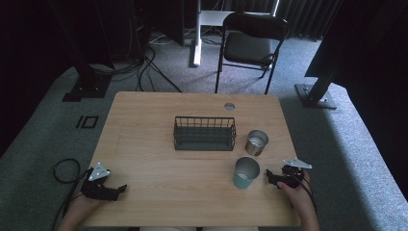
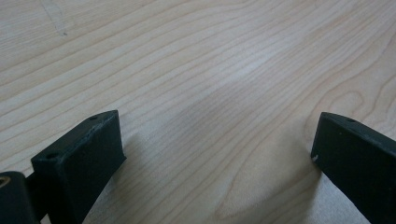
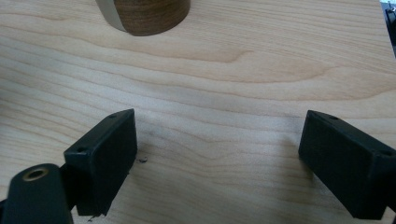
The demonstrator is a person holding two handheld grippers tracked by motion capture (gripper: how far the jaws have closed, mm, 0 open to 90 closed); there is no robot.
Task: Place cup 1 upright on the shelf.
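Observation:
On the wooden table (image 1: 144,144) a dark wire basket (image 1: 205,133) stands at the middle. Two metal cups stand to its right: a small one (image 1: 256,142) beside the basket and a taller one (image 1: 247,173) nearer me. My right gripper (image 1: 270,177) rests open just right of the taller cup, whose base (image 3: 144,16) shows at the top of the right gripper view, ahead of the open jaws (image 3: 217,154). My left gripper (image 1: 118,190) lies open at the table's near left corner, with bare wood between its jaws (image 2: 217,154).
A round cable hole (image 1: 229,106) sits near the table's far edge. Beyond the table stand a black folding chair (image 1: 250,45), dark stand legs (image 1: 89,82) and floor cables (image 1: 144,67). A cable loop (image 1: 65,169) trails off the left gripper.

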